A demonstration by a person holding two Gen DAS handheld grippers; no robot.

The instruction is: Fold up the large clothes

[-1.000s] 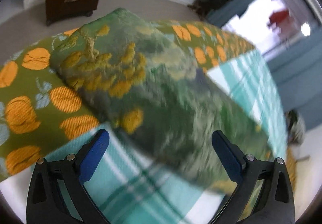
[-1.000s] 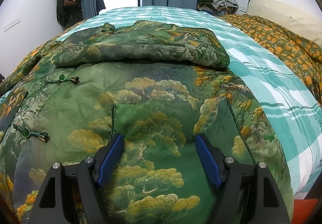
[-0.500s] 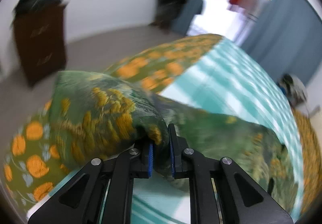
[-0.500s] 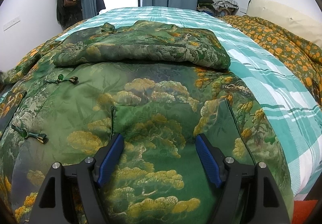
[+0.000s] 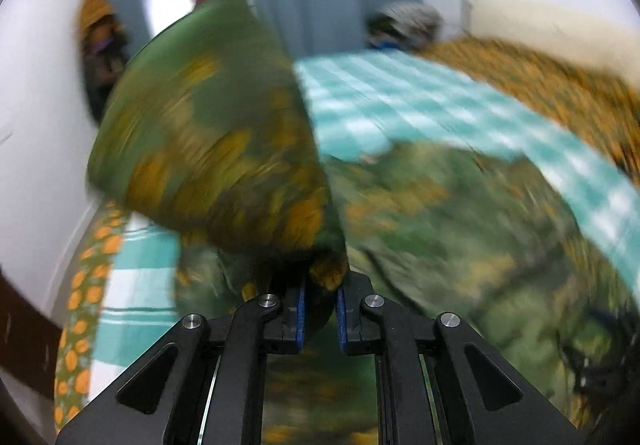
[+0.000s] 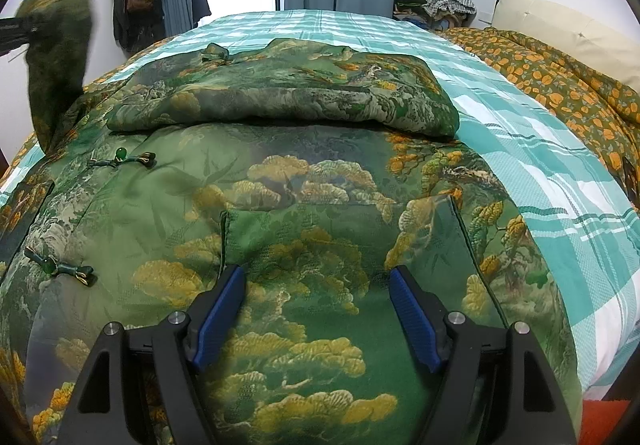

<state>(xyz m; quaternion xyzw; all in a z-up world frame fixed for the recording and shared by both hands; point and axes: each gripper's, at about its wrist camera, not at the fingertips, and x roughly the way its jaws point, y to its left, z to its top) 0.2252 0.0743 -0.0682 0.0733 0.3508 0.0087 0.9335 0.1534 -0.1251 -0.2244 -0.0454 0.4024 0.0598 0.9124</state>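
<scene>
Clamped tight on a bunch of padded cloth, the left gripper has a sleeve of the green brocade jacket lifted clear of the bed's left edge; the jaws have just been closing on it. Nearest in its own view, the right gripper hangs spread wide over the jacket's lower front, gripping nothing. Further up the bed, one part already lies folded across the chest. My judgement: the second sleeve fold is under way; folding the body is left.
</scene>
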